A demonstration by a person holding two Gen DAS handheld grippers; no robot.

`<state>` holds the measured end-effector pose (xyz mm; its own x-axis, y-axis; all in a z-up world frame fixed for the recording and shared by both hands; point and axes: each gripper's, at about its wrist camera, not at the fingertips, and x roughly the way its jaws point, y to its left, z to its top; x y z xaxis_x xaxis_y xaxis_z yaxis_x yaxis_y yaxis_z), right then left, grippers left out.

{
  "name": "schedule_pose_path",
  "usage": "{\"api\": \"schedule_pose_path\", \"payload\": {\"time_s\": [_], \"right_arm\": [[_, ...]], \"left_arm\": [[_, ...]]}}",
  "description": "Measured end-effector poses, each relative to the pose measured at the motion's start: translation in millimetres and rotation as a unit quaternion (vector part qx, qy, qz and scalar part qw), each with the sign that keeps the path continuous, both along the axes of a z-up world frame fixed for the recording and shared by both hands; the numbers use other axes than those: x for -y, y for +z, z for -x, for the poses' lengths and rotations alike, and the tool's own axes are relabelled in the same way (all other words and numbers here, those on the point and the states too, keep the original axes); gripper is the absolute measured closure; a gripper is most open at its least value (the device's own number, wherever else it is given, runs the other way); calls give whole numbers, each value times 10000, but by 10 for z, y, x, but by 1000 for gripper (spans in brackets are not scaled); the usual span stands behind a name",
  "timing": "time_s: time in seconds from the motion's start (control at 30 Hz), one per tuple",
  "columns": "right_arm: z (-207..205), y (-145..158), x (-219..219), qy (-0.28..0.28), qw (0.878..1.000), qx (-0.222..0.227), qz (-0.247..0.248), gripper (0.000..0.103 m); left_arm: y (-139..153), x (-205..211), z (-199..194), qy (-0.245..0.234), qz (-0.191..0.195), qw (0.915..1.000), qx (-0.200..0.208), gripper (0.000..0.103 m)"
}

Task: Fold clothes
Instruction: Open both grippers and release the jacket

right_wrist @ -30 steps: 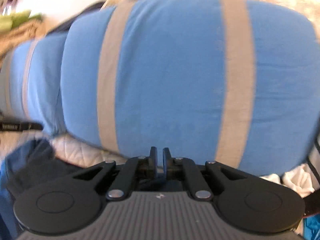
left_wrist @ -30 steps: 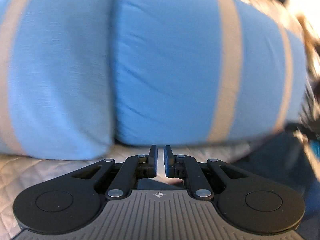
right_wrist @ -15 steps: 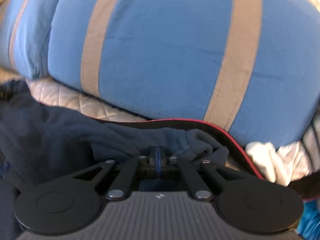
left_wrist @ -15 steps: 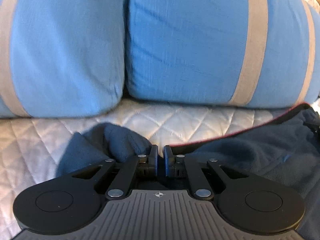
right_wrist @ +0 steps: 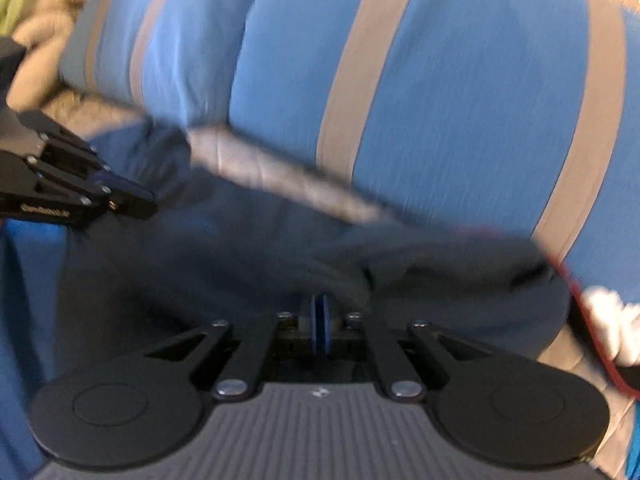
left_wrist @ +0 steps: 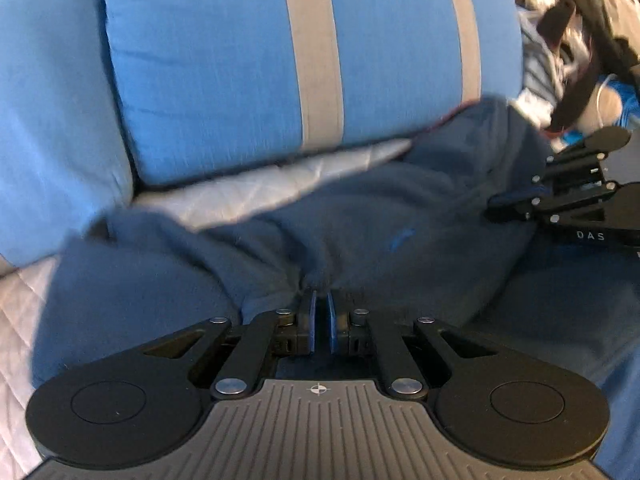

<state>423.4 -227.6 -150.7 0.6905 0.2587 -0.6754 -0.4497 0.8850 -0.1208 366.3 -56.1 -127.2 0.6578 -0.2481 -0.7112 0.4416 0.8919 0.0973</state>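
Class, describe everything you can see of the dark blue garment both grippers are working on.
The dark blue garment looks like soft fleece, with red piping along one edge. It lies rumpled on a white quilted cover, its far edge against the blue striped pillows. The left gripper and right gripper each pinch a bunched fold of it, jaws nearly closed.

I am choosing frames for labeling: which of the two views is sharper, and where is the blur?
Left wrist view: mostly sharp; the navy garment and left hand-held gripper are crisp, with slight smearing along the striped pillow's lower edge. Right wrist view: motion blur throughout, and the garment's red trim is streaked.
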Motion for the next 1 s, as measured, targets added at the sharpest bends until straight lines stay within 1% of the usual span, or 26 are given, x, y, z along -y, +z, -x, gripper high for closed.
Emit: {"api": "schedule_pose_path", "payload": {"time_s": [0.07,0.13,0.17,0.27,0.37,0.43,0.47,0.5,0.53,0.57,0.6,0.63,0.7,0.8,0.83,0.87,0.9,0.93,1.0], "right_arm": [[32,-46,-78,61,9995,149,273,83],[95,22,-123,94,9985,220,498,82],[118,76,-122,109,9984,262,498,80],[191,252,-52,59,9989,326,346,79],[332,441,96,-104,9984,387,409,79],[388,480,178,-245,9987,316,304,74],[415,498,219,-317,9988,280,248,73],[465,527,264,-410,9987,245,154,67],[485,529,274,-460,9987,216,81,59],[543,555,291,-505,9985,216,31,55],[606,584,309,-550,9982,219,-17,47],[664,602,312,-558,9981,231,-73,37],[777,644,298,-558,9979,255,-186,30],[917,687,213,-534,9978,302,-271,27],[959,708,205,-528,9976,327,-318,26],[1001,731,199,-523,9973,352,-370,25],[1043,754,194,-519,9970,378,-422,25],[1076,776,206,-516,9967,386,-486,24],[1149,819,232,-495,9966,396,-533,23]], "left_arm": [[3,29,27,16,-91,9999,79,95],[6,59,54,31,-182,9997,158,96],[8,73,68,39,-227,9995,197,96],[172,-100,198,177,100,9995,232,95],[307,-277,325,363,330,9987,171,95],[371,-369,407,510,369,9980,110,89],[392,-389,451,580,365,9976,110,78],[411,-405,495,648,365,9972,113,64],[430,-422,538,716,365,9967,115,58],[443,-422,594,692,363,9968,182,48],[454,-420,652,652,360,9969,259,42],[454,-397,698,543,322,9975,310,41],[406,-306,744,296,36,9988,390,41],[253,-191,681,342,-370,9982,329,42],[218,-204,637,444,-315,9981,279,42],[186,-226,590,560,-229,9979,225,47],[154,-248,542,676,-142,9975,171,69],[130,-282,481,813,-63,9966,67,80],[137,-368,416,954,225,9951,-101,86]]}}
